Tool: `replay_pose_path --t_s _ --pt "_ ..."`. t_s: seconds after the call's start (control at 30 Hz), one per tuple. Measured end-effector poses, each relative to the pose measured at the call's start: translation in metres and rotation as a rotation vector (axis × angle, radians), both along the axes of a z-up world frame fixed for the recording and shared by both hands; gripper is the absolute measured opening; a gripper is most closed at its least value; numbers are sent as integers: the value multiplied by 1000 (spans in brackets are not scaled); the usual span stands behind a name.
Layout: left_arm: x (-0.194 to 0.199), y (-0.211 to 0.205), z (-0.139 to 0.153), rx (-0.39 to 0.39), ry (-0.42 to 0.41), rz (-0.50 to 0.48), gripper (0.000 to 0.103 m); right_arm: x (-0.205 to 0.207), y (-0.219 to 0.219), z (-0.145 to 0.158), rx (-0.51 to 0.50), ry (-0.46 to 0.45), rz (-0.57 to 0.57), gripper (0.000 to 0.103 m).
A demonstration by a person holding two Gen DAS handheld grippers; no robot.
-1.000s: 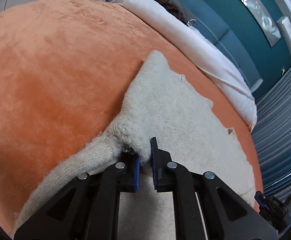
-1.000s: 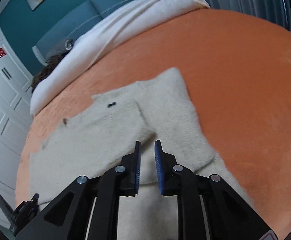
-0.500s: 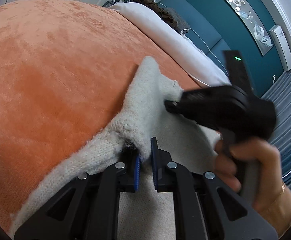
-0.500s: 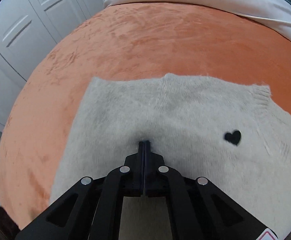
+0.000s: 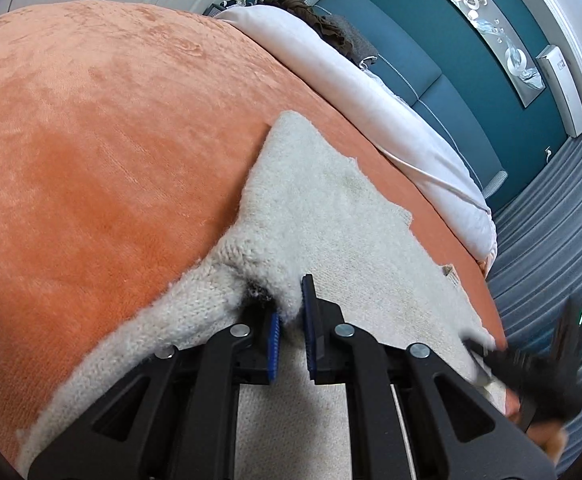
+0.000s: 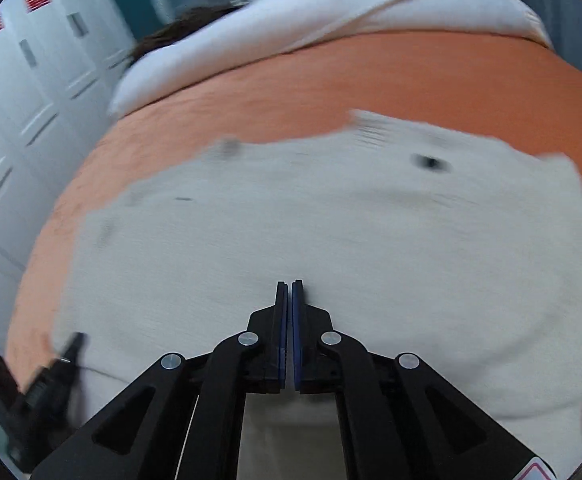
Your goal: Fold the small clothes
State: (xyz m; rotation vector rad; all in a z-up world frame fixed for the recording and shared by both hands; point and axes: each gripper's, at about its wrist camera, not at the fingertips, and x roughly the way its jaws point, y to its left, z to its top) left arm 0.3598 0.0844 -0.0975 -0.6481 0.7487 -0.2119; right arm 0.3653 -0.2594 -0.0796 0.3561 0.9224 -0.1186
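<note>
The cream sweater lies flat on the orange bedspread, long axis toward the white bedding. Left gripper pinches a raised fold; right gripper is pressed together, with no cloth visible between.

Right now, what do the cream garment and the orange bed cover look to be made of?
Cream sweater: fuzzy knit, probably wool or acrylic; loop stitches show beside the left gripper. Orange bed cover: matte plush, velvet-like pile, with brushed streaks and swirls.
</note>
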Motion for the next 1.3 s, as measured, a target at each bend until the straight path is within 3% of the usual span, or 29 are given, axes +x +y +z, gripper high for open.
replay_pose_path --t_s 0.07,0.1,0.13,0.17,0.2,0.23,0.3,0.43,0.57,0.7,0.9,0.97,1.0,1.03,1.07,1.1,1.13,1.17,1.3 --pt "2 -1 7 6 28 -12 11 -43 -53 -1 114 -18 -64 0" --pt "1 -1 12 20 50 -27 13 -71 -71 11 90 -4 -137 2" --pt "-2 -1 20 52 76 -40 20 -96 -81 23 43 -2 -192 17" --pt "-12 1 30 85 90 -60 29 -124 -88 35 27 -23 -214 18" --pt "-24 5 39 107 95 -79 51 -157 -95 45 49 -49 -212 23" --pt "-41 10 48 132 97 -87 71 -186 -100 51 63 -57 -216 39" --pt "-84 29 60 173 117 -75 89 -248 -105 52 73 -48 -242 63" --pt "-168 78 51 121 271 -56 91 -349 -94 25 132 56 -237 66" --pt "-231 96 52 59 277 -34 94 -406 -69 -8 310 81 -225 70" --pt "-254 85 50 21 268 -16 98 -404 -40 -15 409 27 -178 77" --pt "-243 74 50 9 270 14 98 -373 -26 -15 401 -15 -185 80" --pt "-237 68 51 11 284 -6 96 -364 -28 -15 431 -21 -198 80" --pt "-234 64 52 10 293 -27 89 -359 -28 -15 432 -21 -208 78" --pt "-232 61 52 10 302 -41 72 -356 -29 -15 428 -19 -217 71" --pt "-228 57 51 -5 320 -71 63 -350 -27 -15 413 -7 -223 66" --pt "-227 55 49 -21 338 -92 43 -347 -28 -15 393 10 -227 52" --pt "-224 52 47 -36 362 -111 18 -344 -27 -14 377 22 -227 24" --pt "-223 51 46 -43 380 -121 7 -340 -25 -13 371 35 -222 11" --pt "-234 58 69 -47 348 -129 6 -346 -23 18 315 -20 -200 9"
